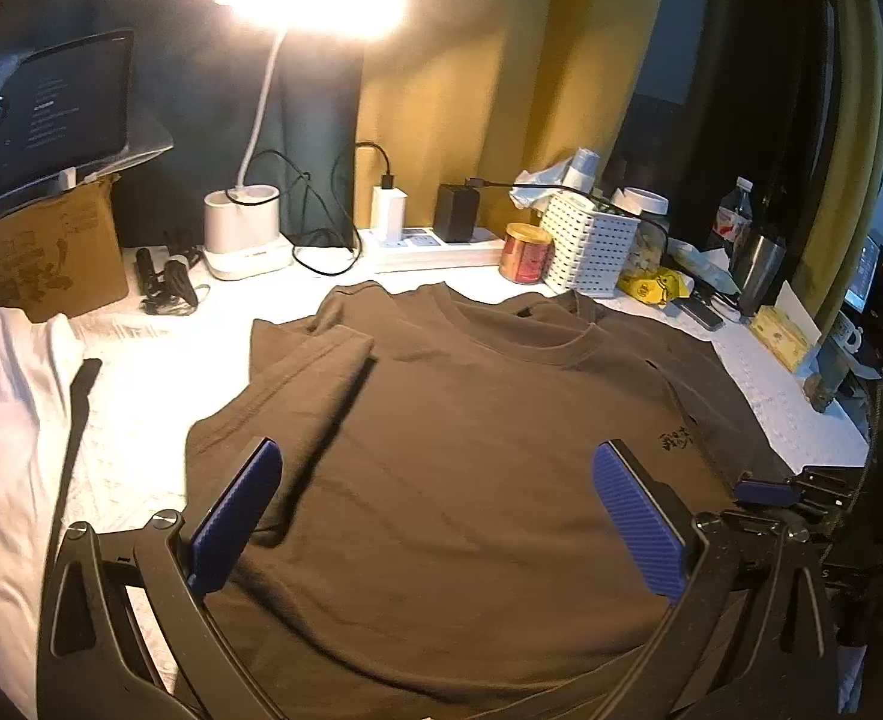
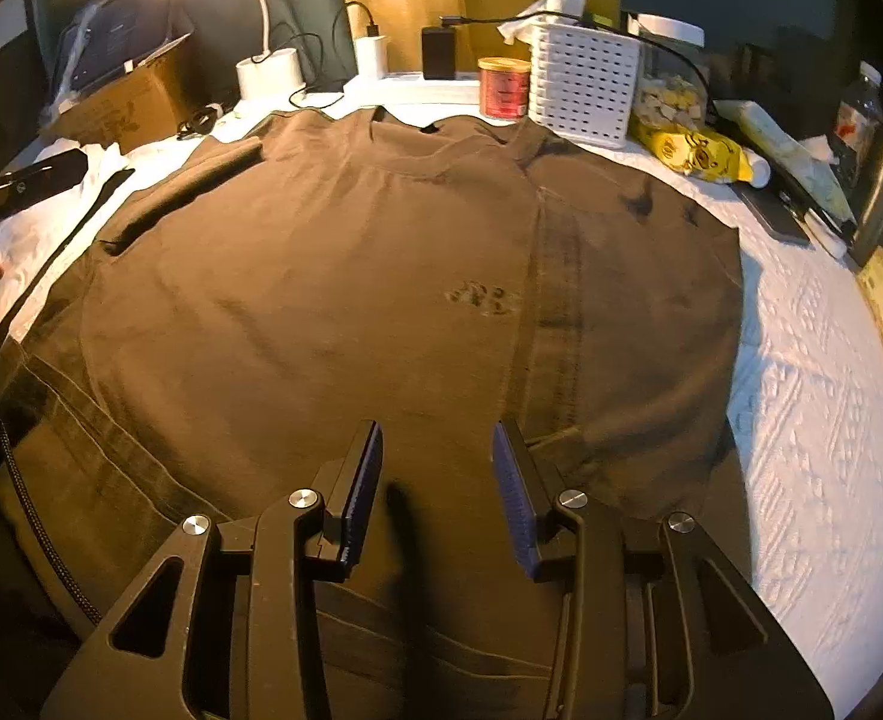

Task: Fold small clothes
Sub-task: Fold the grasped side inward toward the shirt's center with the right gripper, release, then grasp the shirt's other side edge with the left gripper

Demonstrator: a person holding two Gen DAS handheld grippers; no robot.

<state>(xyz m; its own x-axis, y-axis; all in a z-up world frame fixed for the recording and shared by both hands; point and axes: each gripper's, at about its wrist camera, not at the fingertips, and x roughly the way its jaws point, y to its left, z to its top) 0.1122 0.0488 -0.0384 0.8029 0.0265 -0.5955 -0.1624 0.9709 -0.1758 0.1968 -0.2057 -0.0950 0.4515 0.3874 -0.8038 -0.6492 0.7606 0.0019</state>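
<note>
Nothing in either view is proving readable.

A small dark embroidered mark (image 1: 676,439) is sitting on the chest of the brown cotton T-shirt (image 1: 453,450), its characters too blurred to make out; pale lines of text are glowing on the dark tilted tablet screen (image 1: 51,114), too small to read; brown printing is showing on the side of the cardboard box (image 1: 39,264) and on the crumpled yellow plastic packet (image 2: 696,153), equally illegible.
</note>
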